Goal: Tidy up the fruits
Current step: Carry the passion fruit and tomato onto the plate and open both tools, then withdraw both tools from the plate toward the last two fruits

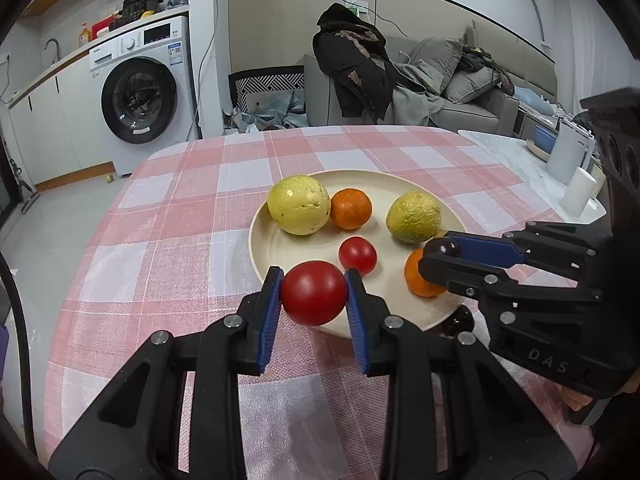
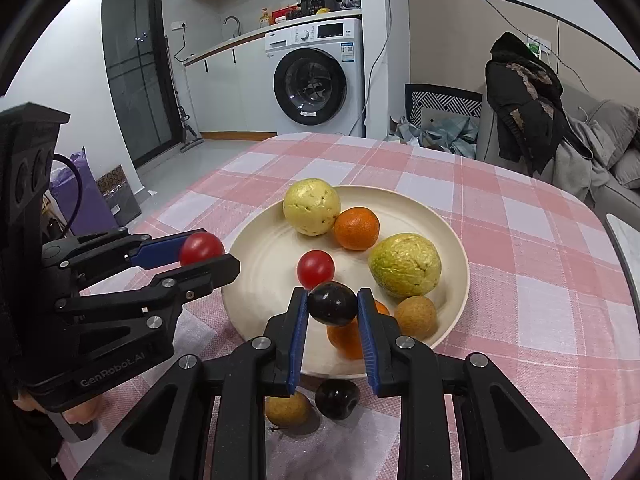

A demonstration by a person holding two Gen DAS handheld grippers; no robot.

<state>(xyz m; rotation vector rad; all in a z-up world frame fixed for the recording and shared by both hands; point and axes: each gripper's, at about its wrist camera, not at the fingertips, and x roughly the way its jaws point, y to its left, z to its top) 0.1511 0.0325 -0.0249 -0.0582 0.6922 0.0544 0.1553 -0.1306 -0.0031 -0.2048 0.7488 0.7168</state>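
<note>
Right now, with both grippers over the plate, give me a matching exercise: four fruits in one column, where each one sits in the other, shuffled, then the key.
Things:
1. red tomato
2. dark plum
3. small red tomato
4. second dark plum

Places:
A. lying on the checked tablecloth, in front of the plate
B. clamped in the left gripper
C. resting loose on the plate
D. clamped in the right gripper

Pairs: 1-B, 2-D, 3-C, 4-A
</note>
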